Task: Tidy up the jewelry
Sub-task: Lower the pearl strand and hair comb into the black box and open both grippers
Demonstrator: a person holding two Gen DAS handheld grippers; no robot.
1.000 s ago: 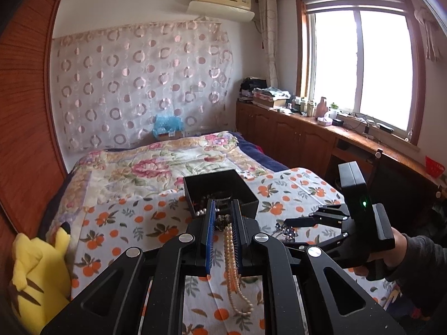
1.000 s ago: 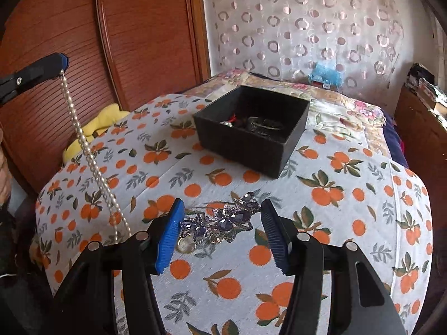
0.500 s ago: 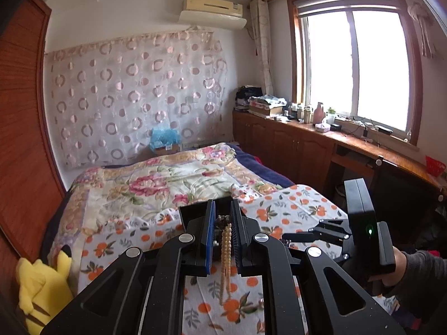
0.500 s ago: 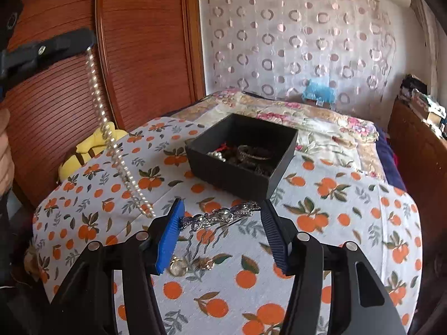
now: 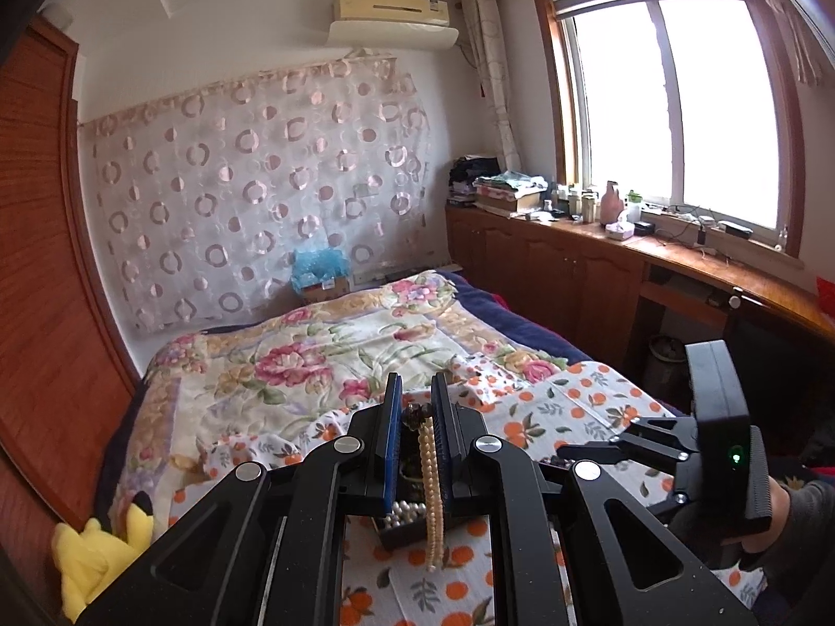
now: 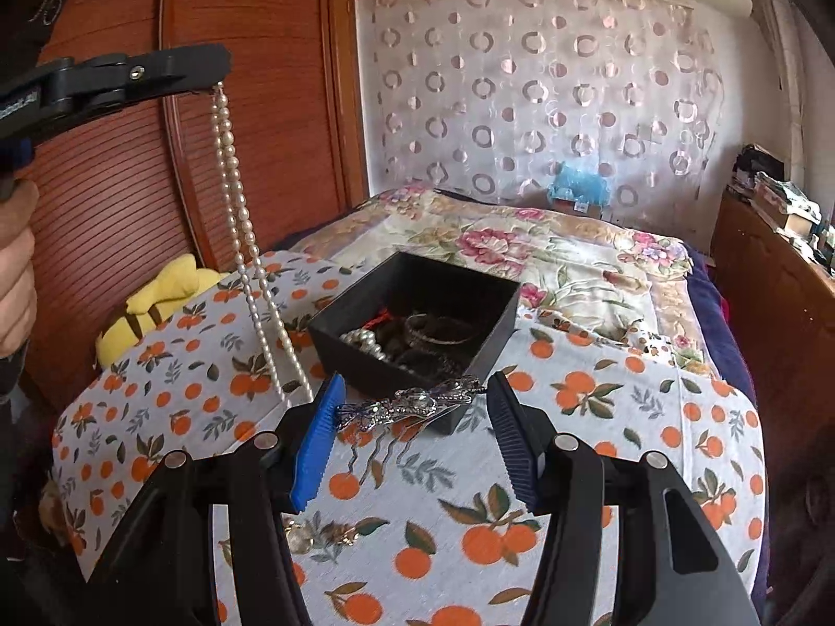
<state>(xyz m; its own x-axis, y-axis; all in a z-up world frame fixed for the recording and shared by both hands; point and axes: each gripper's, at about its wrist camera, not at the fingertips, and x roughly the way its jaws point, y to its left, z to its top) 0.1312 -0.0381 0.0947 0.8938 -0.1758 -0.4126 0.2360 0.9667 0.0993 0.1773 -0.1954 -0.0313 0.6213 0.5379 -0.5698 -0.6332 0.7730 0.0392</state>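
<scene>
The left black plastic hand-held gripper (image 5: 416, 448) has ribbed blue pads and silver pivot screws. The right black plastic hand-held gripper (image 6: 415, 433) matches it; its boxy body carries a green light, above a dark grey sleeve (image 5: 803, 521).

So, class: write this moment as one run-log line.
left gripper: shut on pearl necklace, hanging above bedspread | right gripper: holds hair comb near black box | stage: carrying
</scene>
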